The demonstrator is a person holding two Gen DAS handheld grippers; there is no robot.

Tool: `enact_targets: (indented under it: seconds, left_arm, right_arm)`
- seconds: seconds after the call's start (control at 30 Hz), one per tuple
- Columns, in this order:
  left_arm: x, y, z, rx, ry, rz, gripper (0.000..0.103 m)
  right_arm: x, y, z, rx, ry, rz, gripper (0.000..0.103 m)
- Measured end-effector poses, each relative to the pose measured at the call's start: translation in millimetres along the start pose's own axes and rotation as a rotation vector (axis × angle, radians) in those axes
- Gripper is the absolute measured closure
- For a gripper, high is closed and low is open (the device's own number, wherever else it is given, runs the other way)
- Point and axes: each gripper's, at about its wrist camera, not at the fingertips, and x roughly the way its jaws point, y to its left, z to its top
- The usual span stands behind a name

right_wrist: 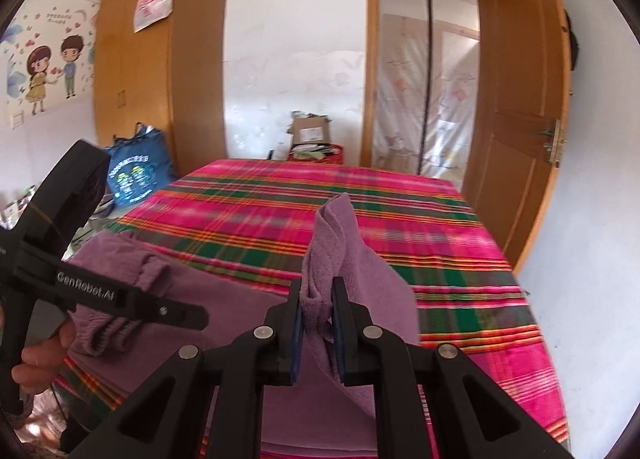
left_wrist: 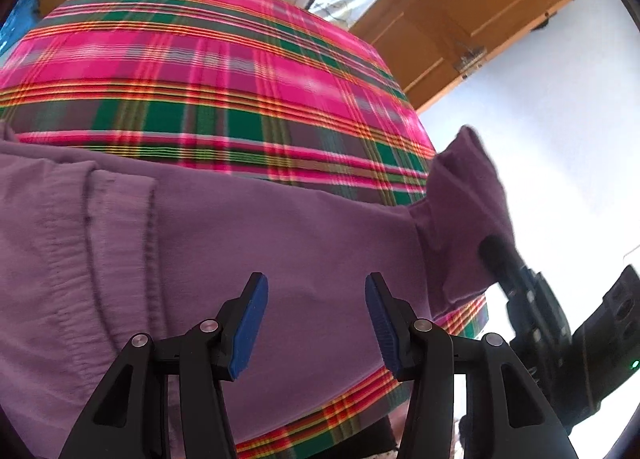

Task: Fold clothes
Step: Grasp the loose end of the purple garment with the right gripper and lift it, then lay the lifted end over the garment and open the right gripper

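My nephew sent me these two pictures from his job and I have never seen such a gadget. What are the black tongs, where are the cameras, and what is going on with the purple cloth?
No robot here: a person holds a two-finger gripper in each hand, each carrying a wide-angle camera that looks along its fingers. One picture comes from the left gripper, whose blue-padded jaws stand open above the purple garment, holding nothing. The other comes from the right gripper, shut on a bunched part of that garment and lifting it. The garment lies on a bed covered with a pink and green plaid sheet. A hand shows at the left gripper's handle.
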Motion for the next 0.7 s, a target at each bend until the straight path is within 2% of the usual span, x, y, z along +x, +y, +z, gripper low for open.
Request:
enact_targets:
  seconds: [0.43, 0.7]
  left_arm:
    - [-27, 38, 1, -0.093, -0.051, -0.014, 0.05]
    - [-32, 54, 1, -0.128, -0.059, -0.007, 0.05]
  right_arm:
    - [29, 64, -15, -0.049, 0.073, 0.161, 0.09]
    - [49, 90, -30, -0.059, 0.145, 0.205, 0.09]
